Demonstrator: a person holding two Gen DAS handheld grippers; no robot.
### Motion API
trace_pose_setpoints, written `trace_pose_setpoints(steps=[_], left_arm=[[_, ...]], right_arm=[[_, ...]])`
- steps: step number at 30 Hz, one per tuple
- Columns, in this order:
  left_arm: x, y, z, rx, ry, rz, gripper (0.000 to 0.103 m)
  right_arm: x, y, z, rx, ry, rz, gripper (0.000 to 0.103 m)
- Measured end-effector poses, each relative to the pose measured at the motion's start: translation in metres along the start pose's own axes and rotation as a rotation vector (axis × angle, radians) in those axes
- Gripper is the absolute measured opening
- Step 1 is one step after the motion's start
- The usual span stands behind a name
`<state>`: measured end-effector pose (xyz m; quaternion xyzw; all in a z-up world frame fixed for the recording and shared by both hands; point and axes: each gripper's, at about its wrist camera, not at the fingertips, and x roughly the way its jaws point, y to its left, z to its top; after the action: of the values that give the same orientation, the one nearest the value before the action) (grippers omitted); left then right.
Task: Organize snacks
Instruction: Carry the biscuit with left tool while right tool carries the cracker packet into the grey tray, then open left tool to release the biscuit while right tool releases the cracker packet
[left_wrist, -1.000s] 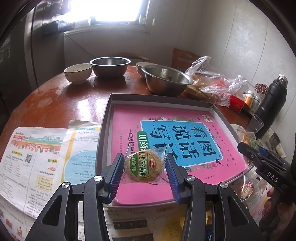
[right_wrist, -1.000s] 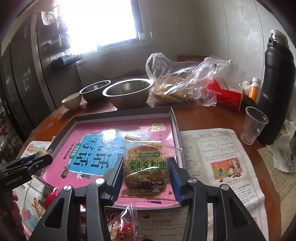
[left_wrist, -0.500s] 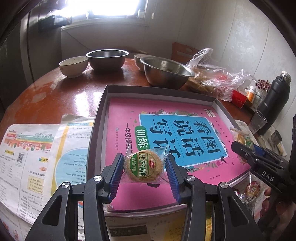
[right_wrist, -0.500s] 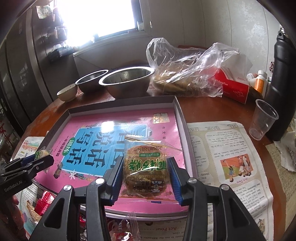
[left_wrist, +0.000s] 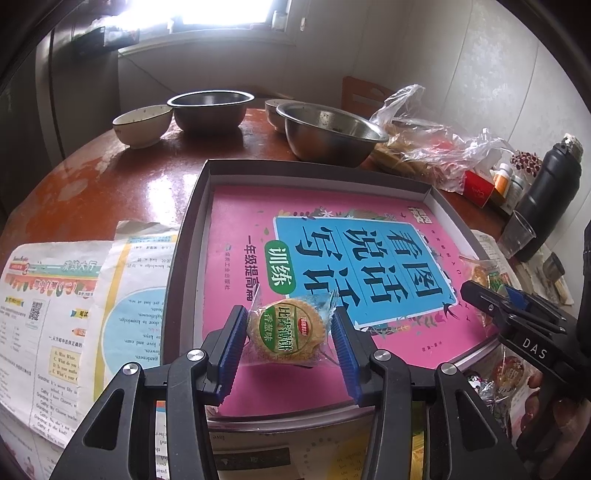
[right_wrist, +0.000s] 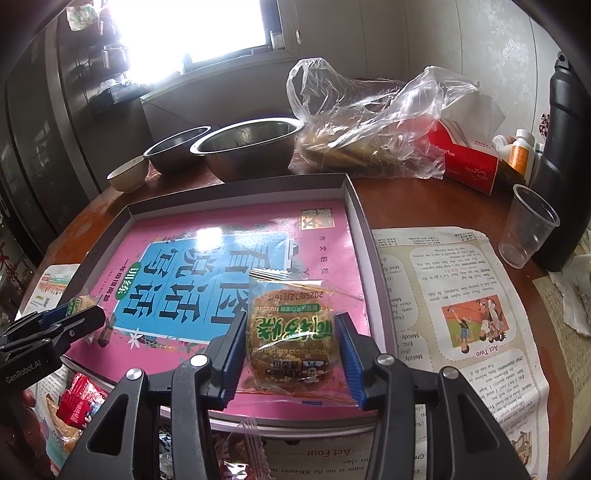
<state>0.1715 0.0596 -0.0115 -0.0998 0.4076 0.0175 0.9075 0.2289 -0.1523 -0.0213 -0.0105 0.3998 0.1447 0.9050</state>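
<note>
Blue ribbed pads of your left gripper (left_wrist: 290, 345) are pinching a round wrapped biscuit (left_wrist: 286, 329), holding it up over the near left part of the grey tray (left_wrist: 192, 206), above the pink book (left_wrist: 240, 273) that lines it. To the right in this view your right gripper (left_wrist: 491, 301) reaches in over the tray's edge with its own packet. Beyond the tray sit a steel bowl (left_wrist: 328, 133) and a white bowl (left_wrist: 142, 123) on the red-brown table (left_wrist: 122, 177).

Now your right wrist view: your right gripper (right_wrist: 291, 352) is clamped on a brown cake in a clear wrapper (right_wrist: 288, 332), over the pink book (right_wrist: 332, 251) near the tray's (right_wrist: 360, 218) right wall. Your left gripper (right_wrist: 79, 319) shows at the far left with its biscuit. A plastic cup (right_wrist: 528, 225) stands on the table beside a newspaper (right_wrist: 461, 295).
</note>
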Motion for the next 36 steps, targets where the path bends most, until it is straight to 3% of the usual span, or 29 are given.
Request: trace_pose_setpoints(steps=[15,28,36], left_arm=[[-0.001,0.001,-0.002,-0.003,0.01,0.004,0.051],[-0.02,0.003,0.0,-0.022,-0.038,0.011,0.071],[-0.037,0.003,0.002,-0.022,-0.073,0.021,0.074]], right_arm=[[-0.011,-0.004,0.0,0.021,-0.028,0.001,0.051],[-0.028,-0.009,0.004,0.043,-0.084,0.002,0.056],[-0.04,-0.011,0.005,0.046,-0.118,0.009,0.058]])
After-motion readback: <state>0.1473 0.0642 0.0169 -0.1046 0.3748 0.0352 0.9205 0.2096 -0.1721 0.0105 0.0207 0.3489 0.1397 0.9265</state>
